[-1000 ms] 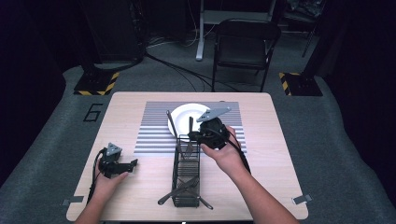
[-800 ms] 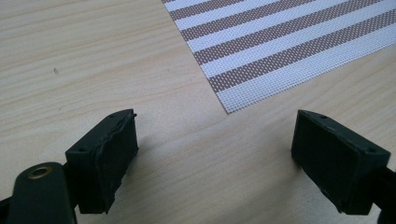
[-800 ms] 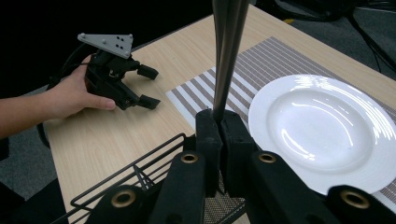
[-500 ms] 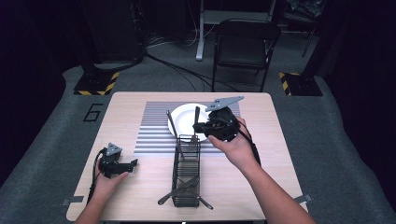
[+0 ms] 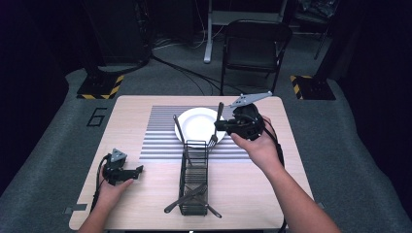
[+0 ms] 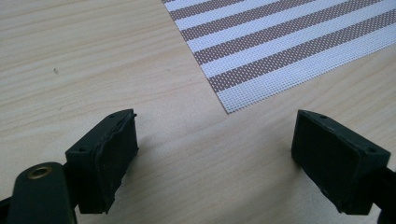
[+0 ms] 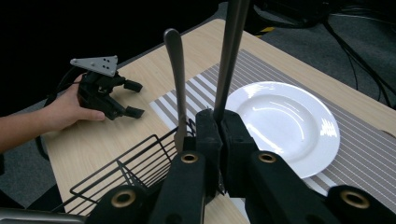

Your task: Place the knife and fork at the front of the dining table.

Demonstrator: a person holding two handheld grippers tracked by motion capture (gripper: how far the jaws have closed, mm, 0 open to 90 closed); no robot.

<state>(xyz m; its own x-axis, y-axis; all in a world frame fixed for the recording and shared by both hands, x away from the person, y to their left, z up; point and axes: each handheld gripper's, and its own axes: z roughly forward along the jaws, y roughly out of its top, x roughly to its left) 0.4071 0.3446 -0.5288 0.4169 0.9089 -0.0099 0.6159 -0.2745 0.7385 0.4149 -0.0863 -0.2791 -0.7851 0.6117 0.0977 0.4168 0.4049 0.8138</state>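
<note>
My right gripper (image 5: 222, 127) is shut on a metal fork (image 5: 216, 121) and holds it nearly upright in the air, tines down, over the near right edge of a white plate (image 5: 194, 125). In the right gripper view the fork's handle (image 7: 231, 51) rises from between the closed pads (image 7: 208, 135). Just below stands a black wire caddy (image 5: 193, 177), with another utensil (image 5: 179, 132) leaning up out of its far end and more cutlery lying at its near end. My left gripper (image 5: 137, 171) rests open on the table at the near left, nothing between its pads (image 6: 109, 151).
A striped placemat (image 5: 160, 141) lies under the plate and the caddy's far end; its corner (image 6: 289, 42) lies just ahead of the left gripper. A folding chair (image 5: 255, 46) stands beyond the table's far edge. Bare wood (image 5: 272, 189) surrounds the caddy.
My right gripper has lifted the fork up out of the caddy and carried it away from me, toward the plate. The left gripper has stayed where it was.
</note>
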